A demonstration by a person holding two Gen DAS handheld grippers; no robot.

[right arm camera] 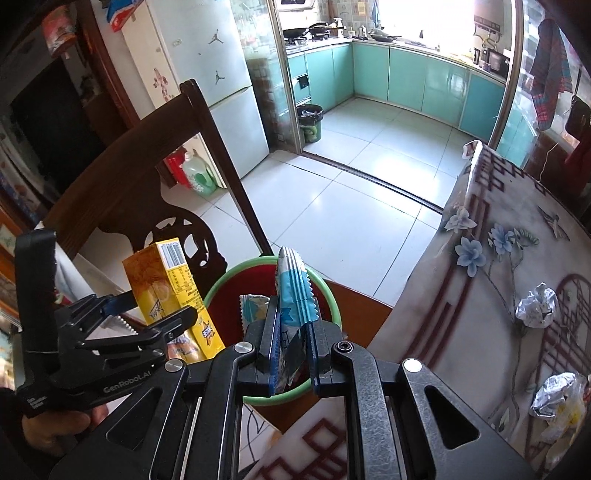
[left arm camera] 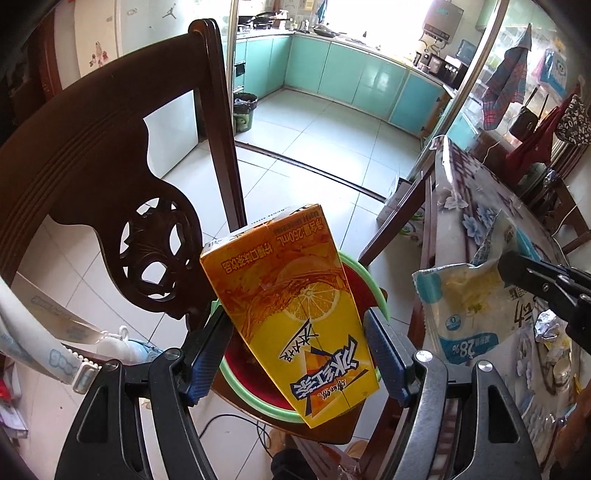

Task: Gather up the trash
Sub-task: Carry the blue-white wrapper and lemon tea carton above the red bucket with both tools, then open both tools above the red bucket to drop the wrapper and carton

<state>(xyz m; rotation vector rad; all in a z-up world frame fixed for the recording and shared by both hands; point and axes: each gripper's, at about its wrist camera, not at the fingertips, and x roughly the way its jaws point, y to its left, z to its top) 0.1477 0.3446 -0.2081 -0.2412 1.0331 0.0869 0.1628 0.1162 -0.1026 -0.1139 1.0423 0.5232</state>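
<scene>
Over the green-rimmed bin (right arm camera: 334, 306) on a chair, the left claw (left arm camera: 295, 354) grips a tea carton (left arm camera: 291, 299), the right claw (right arm camera: 291, 347) a wrapper (right arm camera: 293, 291); releasing both comes next

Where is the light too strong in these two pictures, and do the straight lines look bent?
Left wrist view: the kitchen window is washed out white, and the chair back curves from fisheye distortion. Right wrist view: the window is also blown out, and the floor tiles show glare.
</scene>
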